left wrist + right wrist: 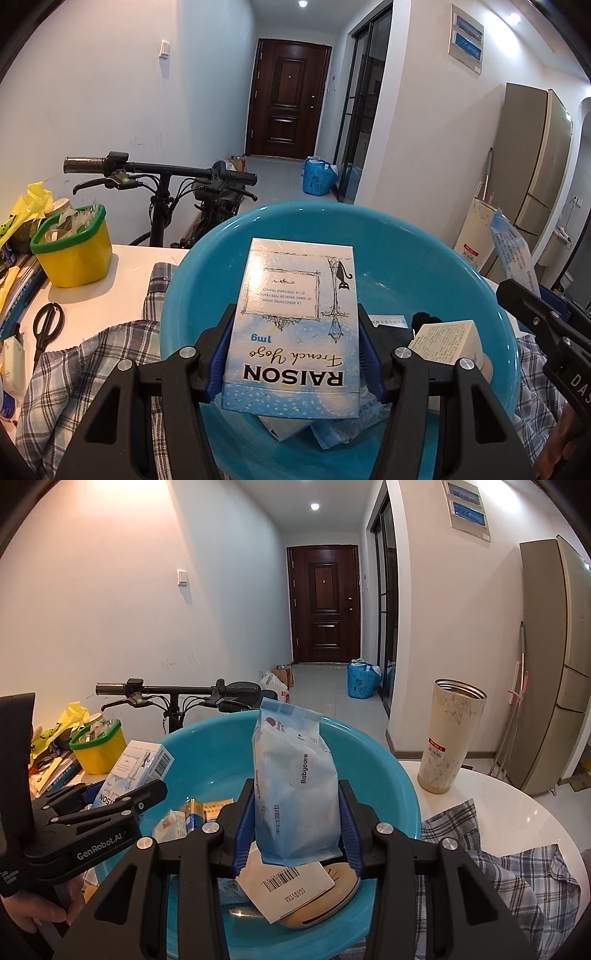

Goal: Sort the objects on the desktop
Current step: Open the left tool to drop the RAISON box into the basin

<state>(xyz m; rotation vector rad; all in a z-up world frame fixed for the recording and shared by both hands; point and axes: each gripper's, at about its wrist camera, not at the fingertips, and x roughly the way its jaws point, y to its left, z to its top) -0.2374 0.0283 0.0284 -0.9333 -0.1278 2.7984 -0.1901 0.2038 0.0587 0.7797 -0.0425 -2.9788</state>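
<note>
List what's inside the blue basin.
Blue basin holds a barcoded white box, a beige case partly under it, a battery, and small packets. Anything beneath the held wipes pack stays hidden.

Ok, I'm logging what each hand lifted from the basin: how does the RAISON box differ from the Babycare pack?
The RAISON box is a rigid, flat-faced carton; the Babycare pack is a soft, crinkled pouch. The box is held by the left tongs, the pack by the right tongs. The box bears drawn artwork and bold lettering; the pack is plainer, with a small round logo. Both are pale blue, clamped by their sides, above the blue basin.
</note>
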